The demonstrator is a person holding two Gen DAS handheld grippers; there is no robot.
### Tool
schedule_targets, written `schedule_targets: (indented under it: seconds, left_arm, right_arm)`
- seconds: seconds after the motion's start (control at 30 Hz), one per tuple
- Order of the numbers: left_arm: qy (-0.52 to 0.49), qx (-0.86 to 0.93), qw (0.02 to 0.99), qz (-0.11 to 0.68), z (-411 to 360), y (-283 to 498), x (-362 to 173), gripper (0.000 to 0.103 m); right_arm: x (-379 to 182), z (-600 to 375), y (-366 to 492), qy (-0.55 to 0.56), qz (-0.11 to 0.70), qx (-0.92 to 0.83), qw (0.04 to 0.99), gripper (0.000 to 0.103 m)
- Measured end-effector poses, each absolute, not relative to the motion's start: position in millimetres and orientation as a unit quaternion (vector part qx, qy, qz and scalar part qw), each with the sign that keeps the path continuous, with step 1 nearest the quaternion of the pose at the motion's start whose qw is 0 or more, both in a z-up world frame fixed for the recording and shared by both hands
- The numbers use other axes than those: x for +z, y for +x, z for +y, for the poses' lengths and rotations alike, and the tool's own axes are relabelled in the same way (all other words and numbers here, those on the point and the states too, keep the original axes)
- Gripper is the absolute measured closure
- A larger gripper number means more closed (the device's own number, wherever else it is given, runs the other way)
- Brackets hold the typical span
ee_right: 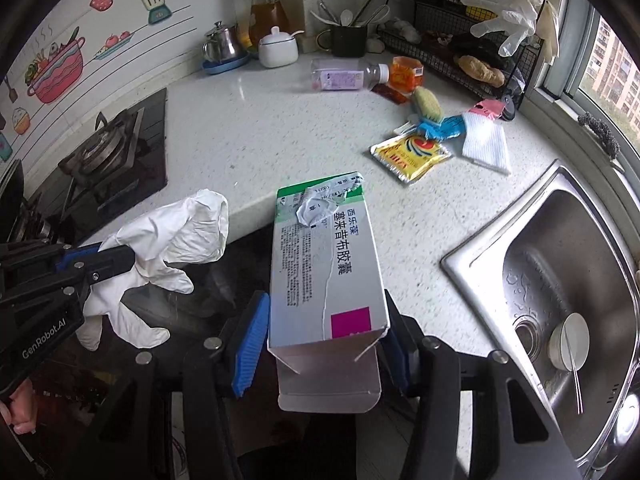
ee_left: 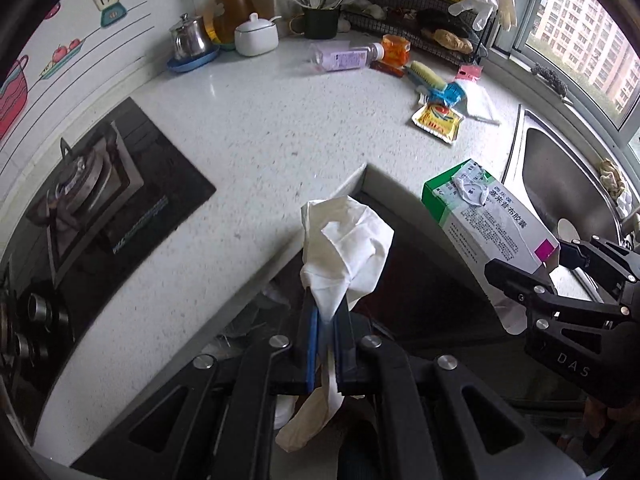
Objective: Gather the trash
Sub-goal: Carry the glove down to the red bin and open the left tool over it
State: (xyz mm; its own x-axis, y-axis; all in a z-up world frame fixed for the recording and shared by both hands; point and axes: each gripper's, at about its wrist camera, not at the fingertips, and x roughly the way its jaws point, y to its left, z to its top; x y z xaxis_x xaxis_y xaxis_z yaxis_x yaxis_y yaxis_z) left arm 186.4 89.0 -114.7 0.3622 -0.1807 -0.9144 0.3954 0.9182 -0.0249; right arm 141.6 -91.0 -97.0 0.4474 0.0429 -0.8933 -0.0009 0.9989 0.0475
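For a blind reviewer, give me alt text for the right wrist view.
The right gripper clamps a torn white and green medicine box over the counter edge; beside it, the left gripper pinches a white glove. Behind lie wrappers, a bottle and a sink.

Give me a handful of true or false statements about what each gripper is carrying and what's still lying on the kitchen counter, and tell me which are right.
1. The left gripper is clamped on a white glove. True.
2. The right gripper holds a plastic bottle. False: it holds a white and green medicine box; the plastic bottle lies on its side on the counter.
3. A yellow sachet lies on the counter. True.
4. The sink is empty. False: a small white bowl sits near its drain.
5. A pot stands on the gas burner. False: the burner is bare.
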Motion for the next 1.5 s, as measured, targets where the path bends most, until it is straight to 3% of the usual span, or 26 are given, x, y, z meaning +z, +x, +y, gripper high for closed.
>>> schedule_targets:
  seconds: [0.47, 1.1, 1.27, 1.5]
  left_arm:
    - [0.067, -0.176, 0.771, 0.608, 121.8, 123.5, -230.7, 0.098]
    - [0.112, -0.26, 0.724, 0.629, 66.6, 175.9, -463.0, 0.098]
    - [0.118, -0.27, 0.719, 0.63, 55.0, 187.9, -497.1, 0.097]
    - [0.128, -0.277, 0.71, 0.635, 45.9, 200.6, -521.3, 0.097]
  right_arm:
    - [-189.8, -53.6, 74.9, 0.02, 0.573, 0.06, 0.817, 0.053]
    - [-401.4, -85.6, 95.5, 0.059, 0.611, 0.016, 0.789, 0.053]
    - [-445.5, -93.9, 105.0, 0.07, 0.615, 0.006, 0.785, 0.053]
    - [-465.8, -98.0, 116.6, 0.073, 0.61, -0.005, 0.789, 0.053]
